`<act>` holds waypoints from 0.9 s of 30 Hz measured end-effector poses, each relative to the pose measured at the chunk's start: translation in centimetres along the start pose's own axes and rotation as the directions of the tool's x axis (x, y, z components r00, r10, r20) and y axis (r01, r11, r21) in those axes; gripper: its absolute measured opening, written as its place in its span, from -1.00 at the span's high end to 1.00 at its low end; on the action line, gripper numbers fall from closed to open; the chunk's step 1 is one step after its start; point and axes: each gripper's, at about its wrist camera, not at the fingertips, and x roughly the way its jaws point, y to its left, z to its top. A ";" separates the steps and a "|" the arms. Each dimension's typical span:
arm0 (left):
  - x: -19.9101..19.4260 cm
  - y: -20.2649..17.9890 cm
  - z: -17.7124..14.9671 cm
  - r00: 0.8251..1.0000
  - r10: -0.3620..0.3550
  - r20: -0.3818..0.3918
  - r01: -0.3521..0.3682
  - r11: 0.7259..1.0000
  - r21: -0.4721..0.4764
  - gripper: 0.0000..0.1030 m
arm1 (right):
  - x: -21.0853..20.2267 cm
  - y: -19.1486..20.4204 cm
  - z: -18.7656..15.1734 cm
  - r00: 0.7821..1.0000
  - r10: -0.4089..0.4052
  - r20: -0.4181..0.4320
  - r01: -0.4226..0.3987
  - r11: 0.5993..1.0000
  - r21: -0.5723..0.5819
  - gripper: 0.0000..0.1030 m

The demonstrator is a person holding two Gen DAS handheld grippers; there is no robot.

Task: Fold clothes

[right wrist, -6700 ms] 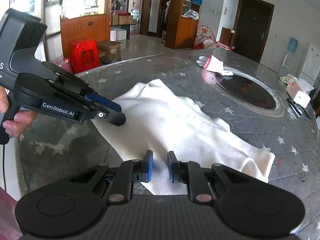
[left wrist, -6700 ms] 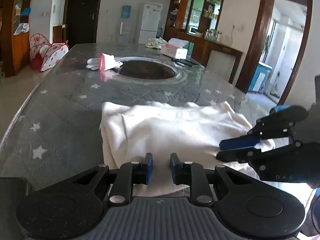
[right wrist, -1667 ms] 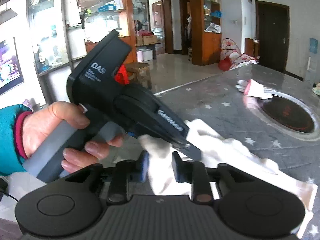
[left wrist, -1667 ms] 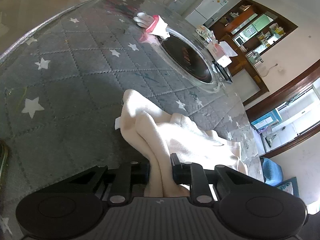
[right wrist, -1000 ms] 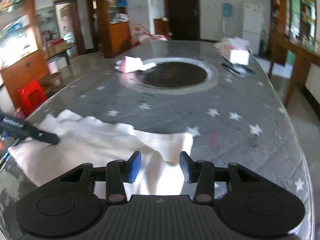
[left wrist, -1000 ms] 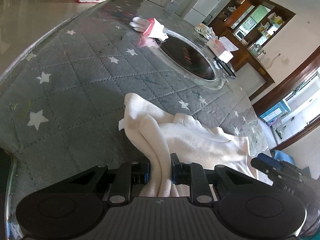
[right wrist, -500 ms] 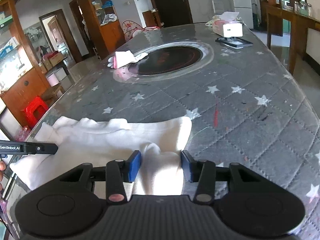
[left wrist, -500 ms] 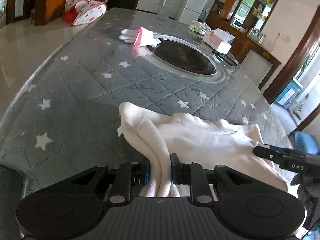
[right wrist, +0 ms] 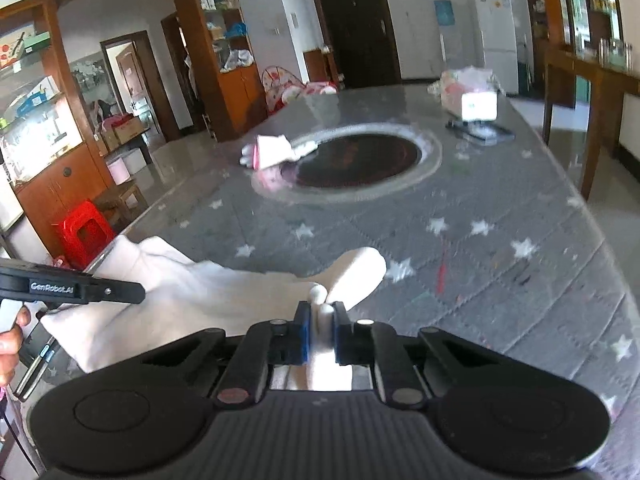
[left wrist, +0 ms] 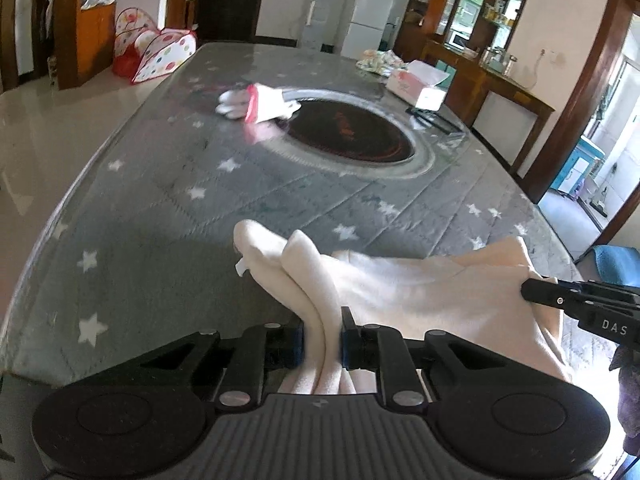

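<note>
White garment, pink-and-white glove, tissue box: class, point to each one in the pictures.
White garment (left wrist: 432,292), left wrist view, its spread middle.
Pink-and-white glove (right wrist: 274,151), right wrist view, its white cuff.
Tissue box (left wrist: 414,89), left wrist view, its side face.

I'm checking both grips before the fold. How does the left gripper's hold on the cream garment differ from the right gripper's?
The left gripper pinches a thick bunch of several layers of the cream garment; the right gripper pinches a thinner fold near a rounded corner, its jaws closing narrower. Cloth rises in tall folds beyond the left grip, but only a short flap beyond the right. Both have cloth pressed between their pads.
</note>
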 end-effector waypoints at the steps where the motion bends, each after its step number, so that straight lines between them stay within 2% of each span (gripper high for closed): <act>1: 0.0 -0.4 0.3 1.000 -0.003 0.002 0.003 1.000 0.007 0.67 | -0.4 0.0 0.2 1.000 -0.004 0.009 0.004 1.000 -0.006 0.82; 13: 1.3 -6.7 4.2 0.999 -0.054 0.004 0.054 0.996 0.075 0.68 | -4.5 -3.3 3.1 0.989 -0.119 0.091 0.124 0.991 -0.048 0.83; 27: 5.9 -15.2 10.9 0.994 -0.109 0.022 0.105 0.984 0.144 0.67 | -6.8 -10.4 7.2 0.952 -0.253 0.174 0.258 0.966 -0.005 0.83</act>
